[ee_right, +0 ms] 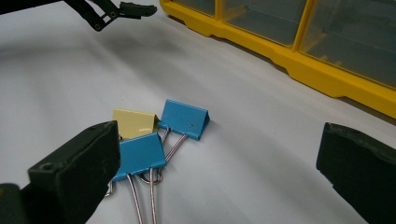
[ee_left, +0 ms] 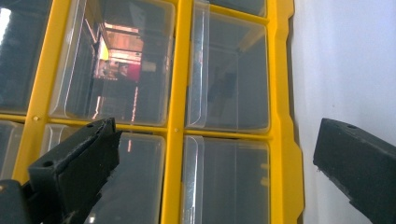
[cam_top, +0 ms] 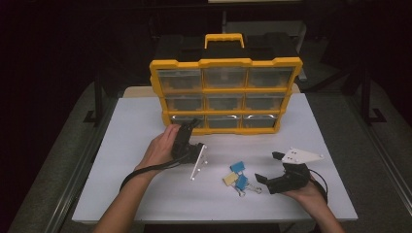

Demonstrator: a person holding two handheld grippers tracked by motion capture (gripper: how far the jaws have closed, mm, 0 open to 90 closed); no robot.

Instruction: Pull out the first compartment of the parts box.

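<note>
While both tools gape empty, the left tool (cam_top: 190, 124) faces the yellow plastic organiser's (cam_top: 225, 62) shut clear drawers (ee_left: 227, 77); the right tool (cam_top: 266, 167) hovers near blue and yellow binder clips (ee_right: 161, 130).

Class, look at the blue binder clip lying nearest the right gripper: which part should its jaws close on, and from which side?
Grip the blue binder clip across its folded blue body, coming from above with the open right gripper. The body stands proud of the table; its wire handles lie flat and thin, probably slipping.
</note>
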